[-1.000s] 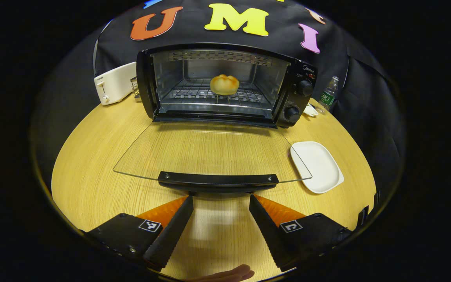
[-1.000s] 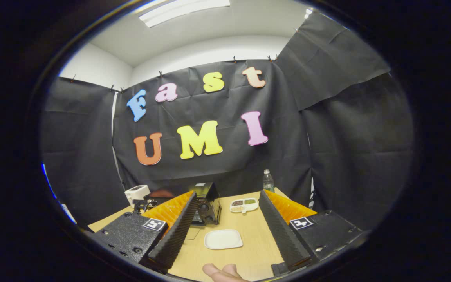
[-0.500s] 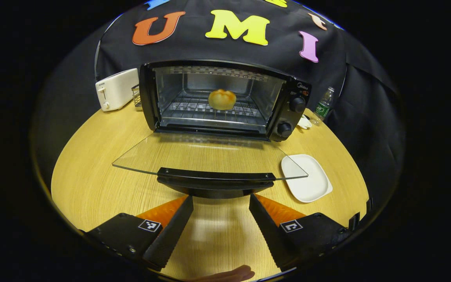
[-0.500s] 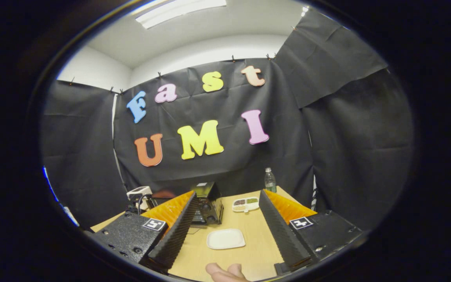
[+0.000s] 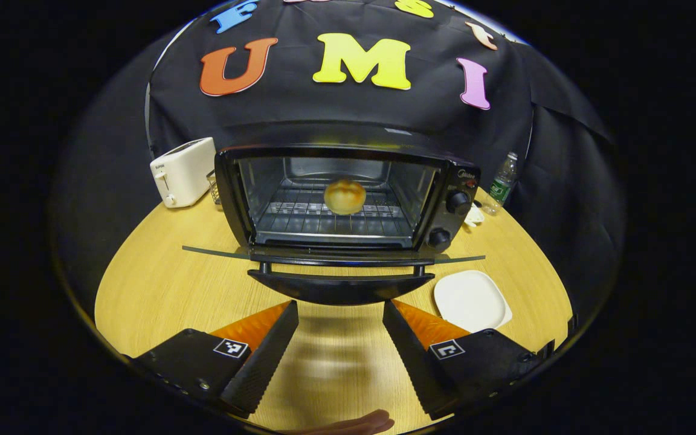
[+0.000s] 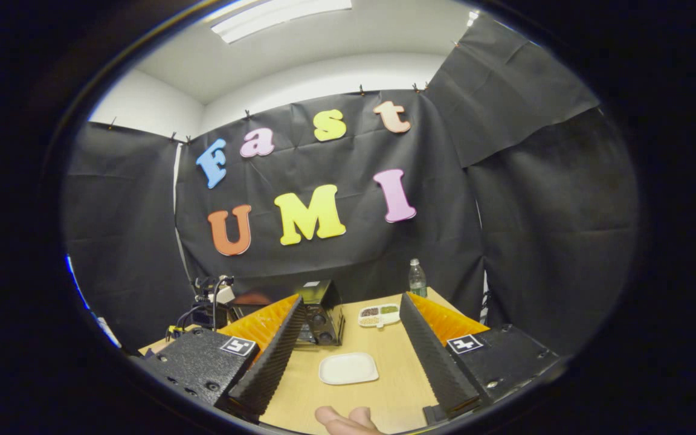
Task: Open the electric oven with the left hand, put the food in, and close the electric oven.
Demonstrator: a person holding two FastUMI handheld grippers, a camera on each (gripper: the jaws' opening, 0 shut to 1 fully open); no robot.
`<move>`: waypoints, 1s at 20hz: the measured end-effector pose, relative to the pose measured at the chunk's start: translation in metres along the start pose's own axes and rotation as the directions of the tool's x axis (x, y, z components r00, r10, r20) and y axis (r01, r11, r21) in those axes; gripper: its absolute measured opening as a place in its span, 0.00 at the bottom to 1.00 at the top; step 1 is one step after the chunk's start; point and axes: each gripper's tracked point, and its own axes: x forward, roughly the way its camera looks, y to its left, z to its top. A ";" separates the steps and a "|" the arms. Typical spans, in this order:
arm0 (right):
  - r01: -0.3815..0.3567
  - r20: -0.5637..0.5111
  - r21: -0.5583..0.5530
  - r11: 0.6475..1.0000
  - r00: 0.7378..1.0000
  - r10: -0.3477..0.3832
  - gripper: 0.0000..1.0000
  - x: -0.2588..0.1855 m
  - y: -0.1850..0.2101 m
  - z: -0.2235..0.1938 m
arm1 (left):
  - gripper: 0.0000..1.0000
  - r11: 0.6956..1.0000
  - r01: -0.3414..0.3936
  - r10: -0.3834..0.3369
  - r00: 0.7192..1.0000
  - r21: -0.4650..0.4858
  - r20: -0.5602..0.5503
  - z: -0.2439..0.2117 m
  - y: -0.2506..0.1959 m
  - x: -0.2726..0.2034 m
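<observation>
1. We count one electric oven (image 5: 348,199) (two knobs (image 5: 449,219)).
2. One bun (image 5: 344,196).
3. One white plate (image 5: 472,300).
4. One toaster (image 5: 183,171), one bottle (image 5: 503,180).
5. One divided dish (image 6: 377,315).

Black oven (image 5: 348,199), golden-brown bun (image 5: 344,196), white plate (image 5: 472,300) and toaster (image 5: 183,171), light wood-grain worktop (image 5: 161,290), green-labelled bottle (image 5: 502,181).

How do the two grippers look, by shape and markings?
The left gripper and the right gripper look alike: each has two long wedge-shaped fingers with ribbed inner faces, set on black blocky bodies with small screws. Each body carries a small square black-and-white marker beside the finger.
</observation>
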 end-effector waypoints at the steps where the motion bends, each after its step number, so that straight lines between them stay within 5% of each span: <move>1: 0.001 -0.001 0.000 1.000 1.000 -0.001 0.96 0.001 0.000 -0.001 | 0.93 1.000 0.005 -0.005 1.000 -0.006 0.004 0.007 -0.001 0.004; 3: 0.003 -0.005 0.004 1.000 1.000 -0.003 0.96 0.001 -0.001 -0.003 | 0.82 1.000 0.009 -0.008 0.999 -0.014 0.042 0.027 -0.002 0.011; 4: 0.004 -0.009 0.007 1.000 1.000 -0.004 0.96 0.002 -0.002 -0.003 | 0.93 1.000 -0.011 0.011 0.997 -0.009 0.071 0.039 0.003 0.015; 6: 0.008 -0.012 0.010 1.000 1.000 -0.008 0.96 0.003 -0.005 -0.005 | 0.93 0.998 -0.070 0.070 0.994 -0.003 0.089 0.050 0.013 0.020; 9: 0.031 -0.022 0.032 0.999 0.999 -0.031 0.96 0.005 -0.013 -0.008 | 0.93 0.998 -0.064 0.065 0.993 -0.012 0.101 0.059 0.004 0.017; 20: 0.038 -0.017 0.018 0.999 0.999 -0.037 0.96 -0.007 -0.007 -0.002 | 0.93 0.997 -0.055 0.036 0.946 0.050 0.321 0.086 -0.011 -0.099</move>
